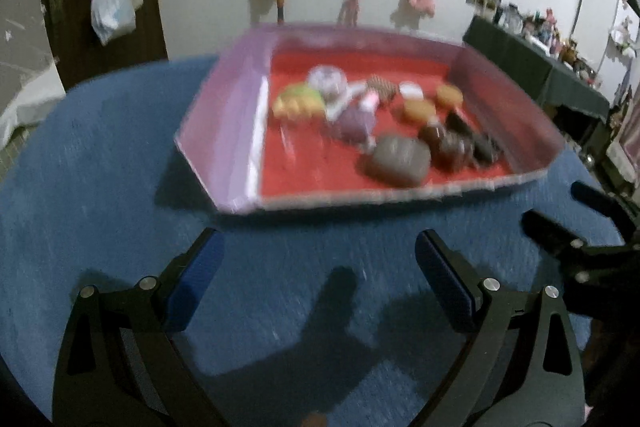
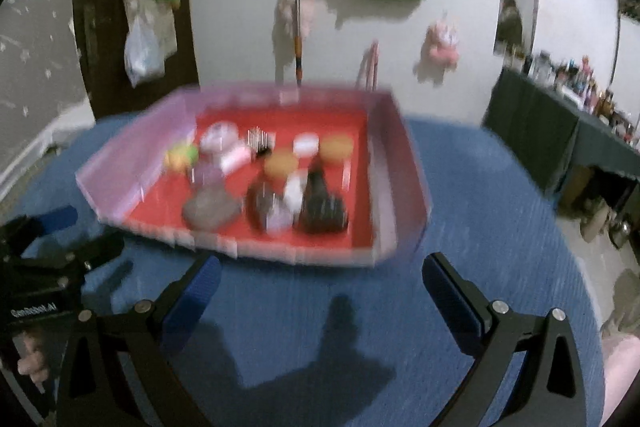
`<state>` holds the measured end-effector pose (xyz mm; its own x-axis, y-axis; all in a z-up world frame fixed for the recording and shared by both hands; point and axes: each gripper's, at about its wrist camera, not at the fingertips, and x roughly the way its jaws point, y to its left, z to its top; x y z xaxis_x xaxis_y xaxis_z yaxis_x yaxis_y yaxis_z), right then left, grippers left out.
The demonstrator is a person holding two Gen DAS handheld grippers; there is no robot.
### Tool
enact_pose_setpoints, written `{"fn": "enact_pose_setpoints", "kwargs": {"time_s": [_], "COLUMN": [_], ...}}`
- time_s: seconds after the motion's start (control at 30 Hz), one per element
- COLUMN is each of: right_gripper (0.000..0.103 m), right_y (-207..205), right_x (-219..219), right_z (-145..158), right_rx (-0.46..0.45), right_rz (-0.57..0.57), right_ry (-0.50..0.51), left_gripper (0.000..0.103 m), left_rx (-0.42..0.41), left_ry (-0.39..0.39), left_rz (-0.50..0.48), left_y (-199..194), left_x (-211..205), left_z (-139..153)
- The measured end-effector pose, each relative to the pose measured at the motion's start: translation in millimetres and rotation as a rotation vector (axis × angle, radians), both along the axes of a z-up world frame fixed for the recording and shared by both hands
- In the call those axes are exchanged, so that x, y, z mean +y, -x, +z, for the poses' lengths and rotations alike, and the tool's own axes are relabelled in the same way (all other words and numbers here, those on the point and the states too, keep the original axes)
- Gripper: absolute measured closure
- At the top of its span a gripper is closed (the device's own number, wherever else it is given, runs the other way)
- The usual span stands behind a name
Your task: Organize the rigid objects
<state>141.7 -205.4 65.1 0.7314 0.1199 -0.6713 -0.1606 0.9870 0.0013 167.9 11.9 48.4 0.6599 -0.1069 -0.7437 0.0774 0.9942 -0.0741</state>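
Note:
A pink-walled tray (image 1: 224, 131) with a red floor sits on the blue table and also shows in the right wrist view (image 2: 388, 187). Inside lie several small toy foods: a grey lump (image 1: 398, 155), a yellow-green piece (image 1: 300, 101), orange rounds (image 1: 418, 109), dark pieces (image 2: 322, 207). My left gripper (image 1: 318, 259) is open and empty above the table, short of the tray's near wall. My right gripper (image 2: 320, 285) is open and empty, also short of the tray. Both views are motion-blurred.
The blue cloth table (image 1: 100, 187) surrounds the tray. The other gripper shows at the right edge of the left view (image 1: 580, 227) and at the left edge of the right view (image 2: 48, 251). A white wall with hanging toys stands behind. A dark shelf (image 2: 560, 123) is at right.

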Motion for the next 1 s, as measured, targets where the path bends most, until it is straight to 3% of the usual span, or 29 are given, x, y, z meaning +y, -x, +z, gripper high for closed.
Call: {"fn": "enact_pose_setpoints", "kwargs": {"time_s": [0.1, 0.23, 0.47, 1.0], "right_gripper": [0.0, 0.0, 0.0, 0.0], "right_y": [3, 7, 6, -4], "right_x": [2, 4, -8, -6], "right_z": [-19, -31, -41, -37], "right_rx": [0.096, 0.133, 0.201, 0.205], "right_rz": [-0.004, -0.035, -0.09, -0.099], "right_ry": [-0.005, 0.045, 0.02, 0.032], "left_gripper": [0.005, 0.005, 0.003, 0.0], "left_rx": [0.052, 0.1, 0.101, 0.109], "left_ry": [-0.014, -0.037, -0.069, -0.071], "left_rz": [-0.009, 0.019, 0.029, 0.042], "left_y": [4, 4, 4, -1], "left_x": [-5, -5, -6, -9], "left_z": [-14, -27, -28, -27]}}
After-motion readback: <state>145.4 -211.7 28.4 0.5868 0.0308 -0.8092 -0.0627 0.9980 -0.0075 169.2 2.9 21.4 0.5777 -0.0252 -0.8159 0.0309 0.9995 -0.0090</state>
